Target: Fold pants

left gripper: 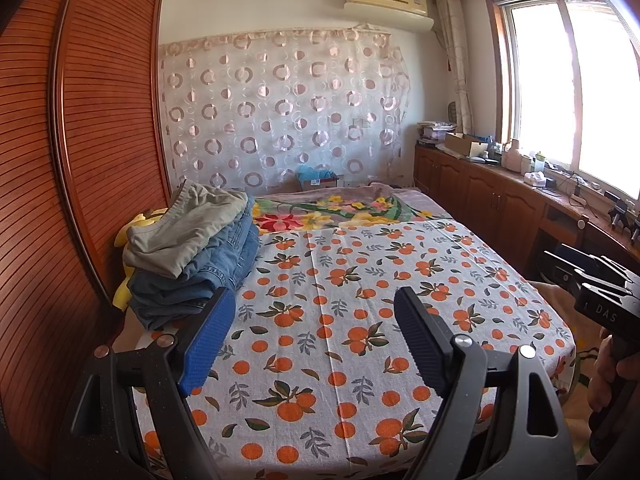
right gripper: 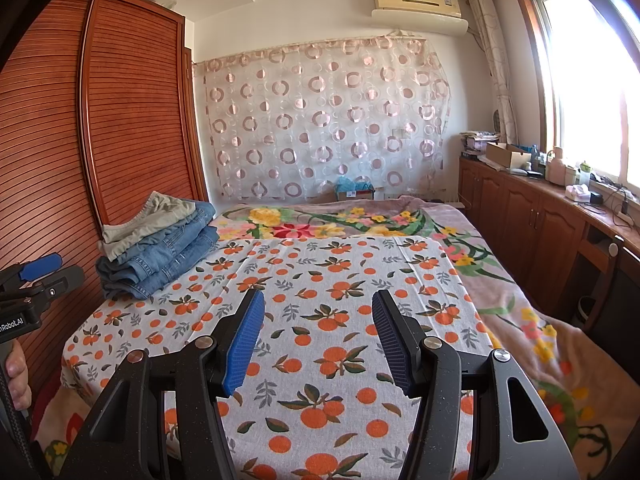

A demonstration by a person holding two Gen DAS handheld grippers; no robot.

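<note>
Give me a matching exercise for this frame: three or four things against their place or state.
Things:
1. stack of folded pants
2. orange-print sheet
3. left hand-held gripper
4. air conditioner

Places or states:
A. high on the far wall
B. open, holding nothing
C. beside the wardrobe, on the bed's left edge
D. spread flat across the near bed

Pairs: 1-C, 2-D, 3-B, 4-A

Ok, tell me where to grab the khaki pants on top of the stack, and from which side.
Take the khaki pants at the waistband, the raised, bunched end facing the curtain. Come with the left gripper, which is nearer and open, from the bed's open side, since the wardrobe blocks the other. The jeans beneath should stay put.
</note>
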